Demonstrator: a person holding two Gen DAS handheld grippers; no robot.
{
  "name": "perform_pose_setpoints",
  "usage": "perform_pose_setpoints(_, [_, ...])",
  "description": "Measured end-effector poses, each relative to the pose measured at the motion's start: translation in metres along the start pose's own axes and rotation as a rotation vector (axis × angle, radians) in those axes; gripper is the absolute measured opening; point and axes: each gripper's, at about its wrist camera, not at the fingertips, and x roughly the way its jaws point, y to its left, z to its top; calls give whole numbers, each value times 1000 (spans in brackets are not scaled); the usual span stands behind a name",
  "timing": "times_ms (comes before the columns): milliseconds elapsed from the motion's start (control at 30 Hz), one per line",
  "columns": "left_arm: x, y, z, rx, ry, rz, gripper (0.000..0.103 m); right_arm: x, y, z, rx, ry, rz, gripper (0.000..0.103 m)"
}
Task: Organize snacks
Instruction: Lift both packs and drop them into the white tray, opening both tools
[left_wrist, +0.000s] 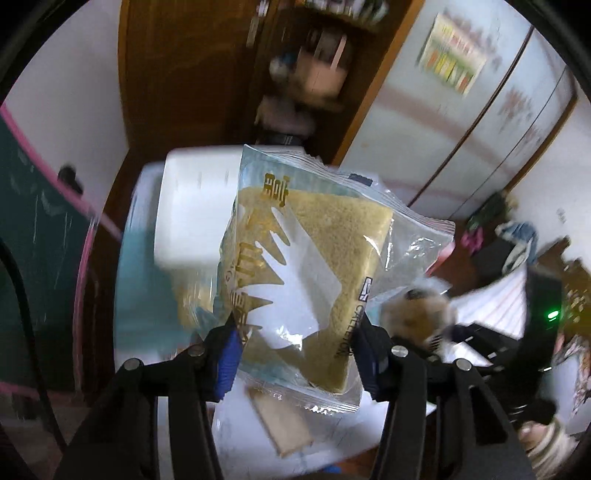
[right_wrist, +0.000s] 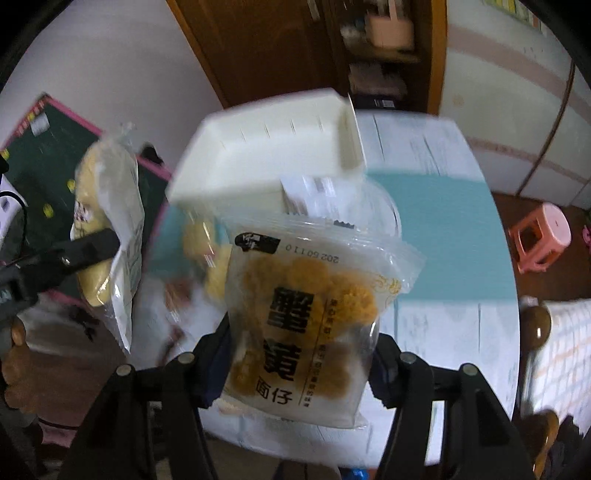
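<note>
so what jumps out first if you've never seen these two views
Each gripper fills its own view with a clear snack bag: the left gripper clamps a bag of yellowish sponge cake, the right gripper a bag of orange crab roe snacks. Behind both, a white bin sits on the table.

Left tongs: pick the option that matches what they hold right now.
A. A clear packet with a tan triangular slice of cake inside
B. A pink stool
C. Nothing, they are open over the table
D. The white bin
A: in the left wrist view the left tongs are shut on the clear packet, its tan triangular slice showing through the wrapper, held up in front of the white bin.
</note>
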Motion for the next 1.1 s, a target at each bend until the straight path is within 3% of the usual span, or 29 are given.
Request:
perform_pose_setpoints(67, [-9,4,28,-8,-42,-36,52,-7,7,27,6,-42,12,62])
perform_pose_setpoints(200, [-1,19,74,-7,-72,-29,52,-10,18,85,31,-113,15,64])
perform_pose_setpoints(367, [47,46,117,-9,-37,13,53,19,20,145,68,-141,-33,66])
perform_pose_setpoints(500, [92,68,132,2,3,70,57,55,16,176,102,-117,-39,75])
perform_pose_setpoints(567, [115,77,139,2,60,47,77,69,11,182,122,-109,-21,79])
perform_pose_setpoints(633, [132,87,142,-32,108,33,90,90,5,184,135,-75,-33,80])
perform_pose_setpoints(700, [140,92,142,-56,120,49,90,106,2,186,136,-52,-65,85])
perform_pose_setpoints(833, [144,92,139,-50,110,83,90,99,5,176,113,-116,-42,102])
perform_pose_setpoints(1100, [108,55,120,1,-27,118,90,67,8,154,28,-253,-97,103])
